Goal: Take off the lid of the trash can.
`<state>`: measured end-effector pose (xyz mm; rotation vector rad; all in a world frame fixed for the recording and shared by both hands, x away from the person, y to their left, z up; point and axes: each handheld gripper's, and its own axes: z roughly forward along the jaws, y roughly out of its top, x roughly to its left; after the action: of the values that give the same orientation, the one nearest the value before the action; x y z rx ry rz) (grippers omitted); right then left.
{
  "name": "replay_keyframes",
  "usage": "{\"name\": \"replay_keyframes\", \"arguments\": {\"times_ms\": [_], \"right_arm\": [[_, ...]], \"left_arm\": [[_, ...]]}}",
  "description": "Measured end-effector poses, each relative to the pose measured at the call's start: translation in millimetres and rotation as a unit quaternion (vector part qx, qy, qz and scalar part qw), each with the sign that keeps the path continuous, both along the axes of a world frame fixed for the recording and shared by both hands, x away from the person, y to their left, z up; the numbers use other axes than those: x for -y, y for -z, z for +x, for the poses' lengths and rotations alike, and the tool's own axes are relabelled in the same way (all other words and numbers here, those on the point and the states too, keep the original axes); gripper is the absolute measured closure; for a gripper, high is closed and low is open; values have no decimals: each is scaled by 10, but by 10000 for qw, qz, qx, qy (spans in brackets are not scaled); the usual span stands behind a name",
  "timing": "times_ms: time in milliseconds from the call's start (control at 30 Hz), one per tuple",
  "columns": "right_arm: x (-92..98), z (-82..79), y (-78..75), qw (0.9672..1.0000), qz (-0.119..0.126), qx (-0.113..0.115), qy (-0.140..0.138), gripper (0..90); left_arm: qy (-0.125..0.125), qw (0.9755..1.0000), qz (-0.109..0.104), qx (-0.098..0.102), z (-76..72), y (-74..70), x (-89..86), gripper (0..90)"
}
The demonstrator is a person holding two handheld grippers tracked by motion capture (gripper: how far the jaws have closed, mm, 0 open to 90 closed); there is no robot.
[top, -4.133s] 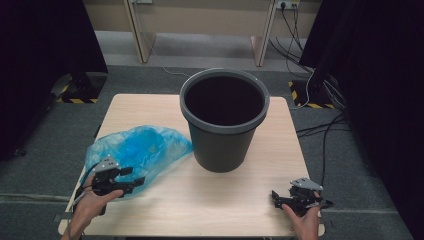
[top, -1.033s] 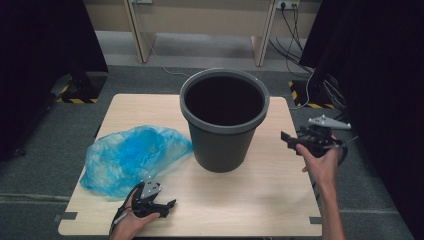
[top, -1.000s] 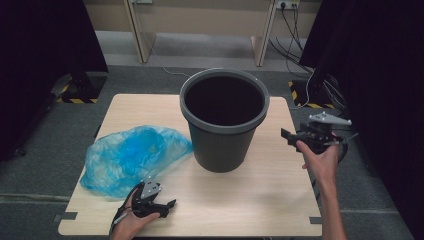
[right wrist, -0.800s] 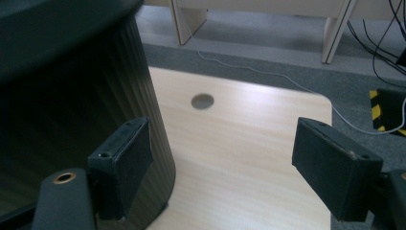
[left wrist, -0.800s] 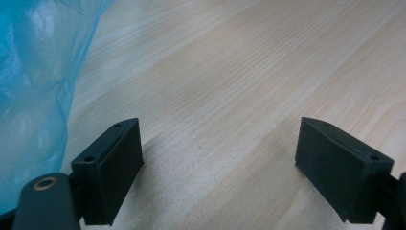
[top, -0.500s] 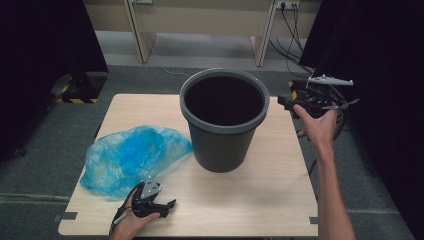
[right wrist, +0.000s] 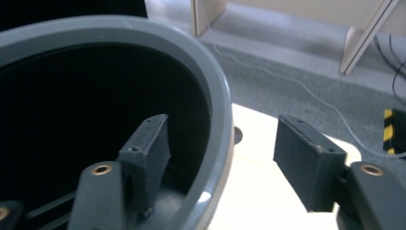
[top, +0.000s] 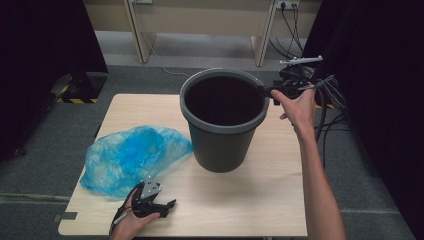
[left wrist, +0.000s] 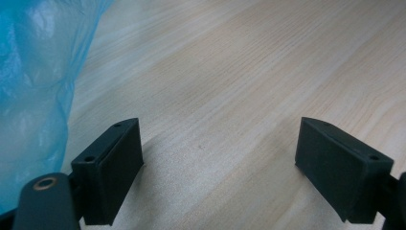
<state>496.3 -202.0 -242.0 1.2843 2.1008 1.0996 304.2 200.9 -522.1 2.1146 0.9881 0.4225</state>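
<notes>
Since half a second ago my right hand [top: 299,107] has carried my right gripper [top: 272,91] leftward to the far right edge of the grey bucket [top: 222,145]; my left gripper [top: 162,205] has not moved from the near left part of the table [top: 260,195].

From above, the bucket stands upright at the middle of the pale wooden table, its dark inside facing up. My right arm reaches forward along the table's right side, and the right gripper points left at the bucket's rim [top: 260,90].

In the right gripper view, my right gripper [right wrist: 220,153] is wide open and straddles the rim [right wrist: 210,96]: one jaw hangs inside the bucket, the other outside it over the table [right wrist: 258,191]. The jaws are not pressed on the rim, and whether the inner jaw touches the wall I cannot tell. Grey floor and table legs lie beyond.

A crumpled blue plastic bag [top: 132,157] lies on the table's left side, its right end just beside the bucket's base.

In the left gripper view, my left gripper [left wrist: 218,163] is also wide open, holding nothing, low over bare wood [left wrist: 230,72]. The blue bag [left wrist: 33,96] sits just beside the jaw on that view's left.
</notes>
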Motion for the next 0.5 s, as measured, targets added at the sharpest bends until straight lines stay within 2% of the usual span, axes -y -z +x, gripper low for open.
{"name": "replay_keyframes", "arguments": {"times_ms": [100, 233, 267, 400, 500], "right_arm": [[-62, 73, 17, 9996, -203, -184, 66, 448], [-110, 113, 15, 9989, -277, -374, 74, 501], [-146, 127, 12, 9981, -390, -477, 62, 529], [-179, 154, 14, 9967, -562, -560, 155, 557], [-208, 185, 35, 9949, -694, -716, 179, 591]], "left_arm": [[4, 10000, -2, 1, -1, 0, -2, 153], [5, 10000, -3, 0, -1, 0, -2, 153], [6, 10000, -2, 0, -1, 0, -2, 153], [7, 10000, -2, 0, -1, 0, -3, 153], [9, 10000, -1, -1, -2, 0, -3, 153]]}}
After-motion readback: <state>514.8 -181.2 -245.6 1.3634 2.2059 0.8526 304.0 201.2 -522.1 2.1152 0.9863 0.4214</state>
